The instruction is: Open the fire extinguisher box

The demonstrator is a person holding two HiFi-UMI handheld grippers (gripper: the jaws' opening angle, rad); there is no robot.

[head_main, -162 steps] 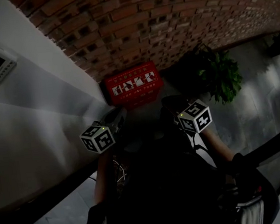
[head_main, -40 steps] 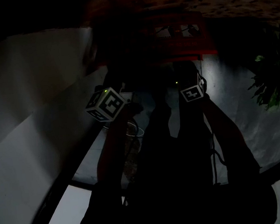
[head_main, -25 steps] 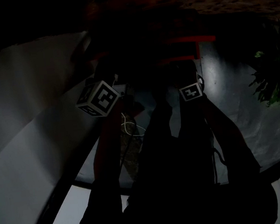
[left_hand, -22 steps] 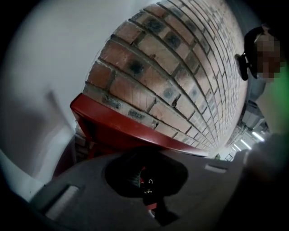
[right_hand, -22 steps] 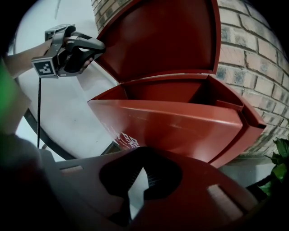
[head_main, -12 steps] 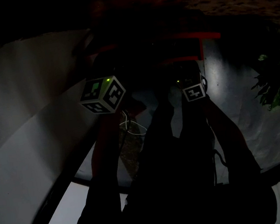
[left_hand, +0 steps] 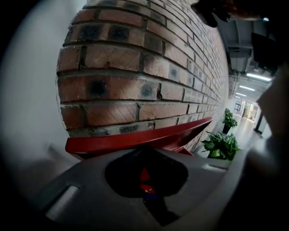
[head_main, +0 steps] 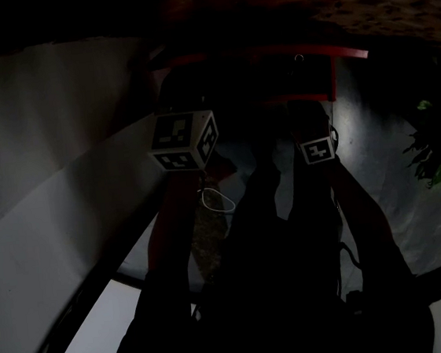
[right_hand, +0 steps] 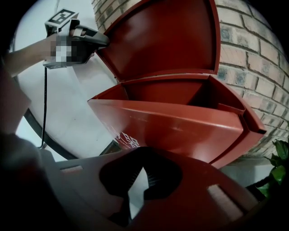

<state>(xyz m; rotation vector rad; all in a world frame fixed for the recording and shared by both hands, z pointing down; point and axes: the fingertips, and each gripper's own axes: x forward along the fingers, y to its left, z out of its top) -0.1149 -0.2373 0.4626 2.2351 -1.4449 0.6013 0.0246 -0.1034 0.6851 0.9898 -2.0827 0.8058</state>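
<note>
Dim corridor, brick wall (left_hand: 135, 67) on one side, white wall (head_main: 36, 153) on the other.

The red fire extinguisher box (right_hand: 180, 131) stood against the foot of the brick wall. Its lid (right_hand: 167, 36) was tipped up and back towards the bricks. The open interior showed red walls and a partition (right_hand: 198, 95) on the right side. White print (right_hand: 124, 138) was on the front face, too small to read.

The left gripper (left_hand: 144, 180) was up at the lid's top left corner. Its jaws were drawn in to a narrow slit with a sliver of red caught between them, apparently the lid's edge. A black cable (right_hand: 44, 108) hung down from it.

The right gripper (right_hand: 138, 182) was low, in front of the box's front face and not touching it. Its ribbed jaws stood a little apart, with only pale floor showing through the gap.

From above, both marker cubes (head_main: 186, 138) were just short of the box.

A potted plant (left_hand: 220, 145) stood along the wall beyond the box.
</note>
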